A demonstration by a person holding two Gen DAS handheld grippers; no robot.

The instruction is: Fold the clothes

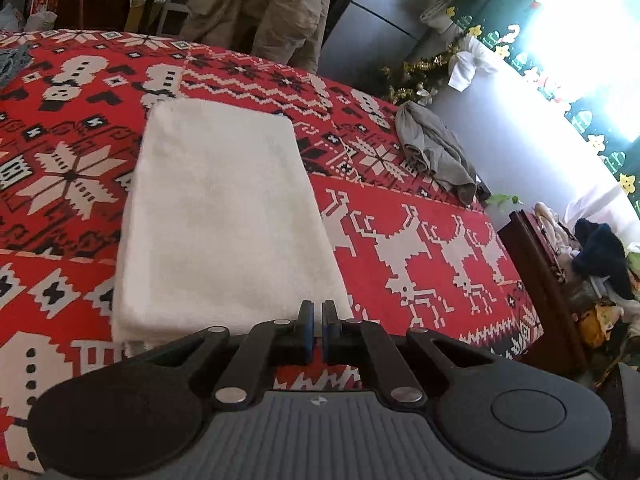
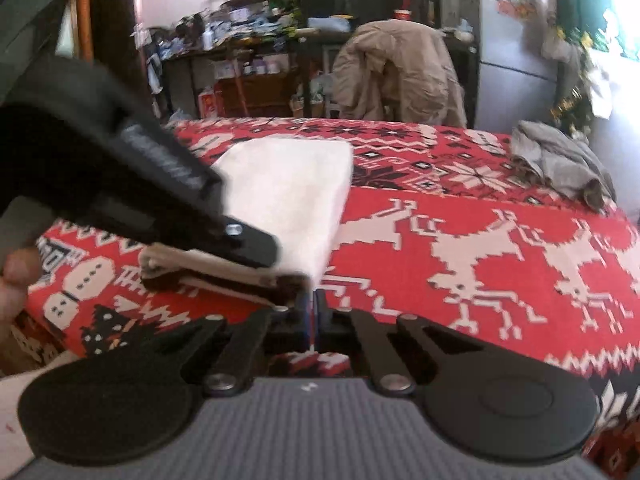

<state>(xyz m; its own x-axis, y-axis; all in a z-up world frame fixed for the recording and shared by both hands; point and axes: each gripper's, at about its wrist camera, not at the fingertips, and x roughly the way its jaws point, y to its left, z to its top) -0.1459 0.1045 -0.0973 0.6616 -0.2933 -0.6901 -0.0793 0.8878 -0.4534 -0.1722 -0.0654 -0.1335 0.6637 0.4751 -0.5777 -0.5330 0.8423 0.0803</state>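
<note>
**White towel folded on the festive cloth, both grippers at its near edge**

Towel lay as a neat white rectangle, folded into several layers, on a table covered by a red patterned cloth with white reindeer, snowflakes and snowmen. Its long sides ran away from the cameras, and the stacked layers showed at its near edge.

The left gripper sat at the towel's near right corner with its blue-padded fingers drawn almost together, only a slim gap between them. From the left wrist view it could not be told whether any fabric was caught there; the tips looked to rest just at the towel's edge. In the right wrist view the left gripper came in from the left, blurred, lying over the towel's near edge.

The right gripper was pressed together just in front of the towel's near right corner, with nothing visibly between the fingers, and red cloth showed beneath them. A bit of a hand appeared at the left border.

A crumpled grey garment lay well apart from the towel, near the far right edge of the table. Behind the table a beige coat hung over a chair, with cluttered shelves beyond.
</note>
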